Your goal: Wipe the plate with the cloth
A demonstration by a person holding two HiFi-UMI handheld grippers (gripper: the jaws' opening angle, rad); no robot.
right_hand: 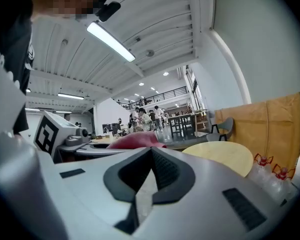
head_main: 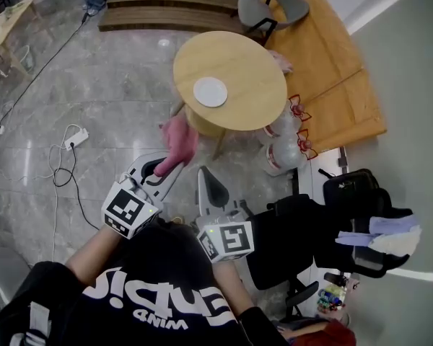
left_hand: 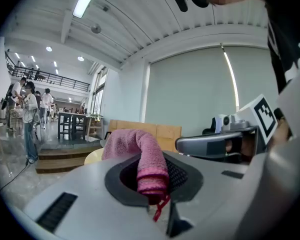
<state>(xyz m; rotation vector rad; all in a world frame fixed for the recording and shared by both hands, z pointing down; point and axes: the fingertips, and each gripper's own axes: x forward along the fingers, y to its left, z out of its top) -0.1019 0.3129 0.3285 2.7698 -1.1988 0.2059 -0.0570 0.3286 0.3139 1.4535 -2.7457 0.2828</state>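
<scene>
Sitting on a round wooden desk, a small white plate lies flat, a little left of the desktop's middle in the head view. A pink cloth is well apart from the plate, held in the air just short of the desk's near edge, above the grey marble floor.

The left claw pinches one end of the cloth. In the left gripper view the cloth rises out from between the pressed jaws of the left claw and flops forward in a soft fold, with a red loop dangling below the pinch.

The right claw is just to the right of the left one, pointing the same way, toward the desk. In the right gripper view, the right claw has its jaws pressed together with nothing between them; the cloth shows as a pink lump beyond it, and the desk lies ahead to the right.

Both claws carry black-and-white marker cubes and are held out by a person in a black top.

Beyond the desk stands a grey chair. Clear bottles with red handles stand on the floor by the desk's right side. A white power strip lies on the floor to the left.
</scene>
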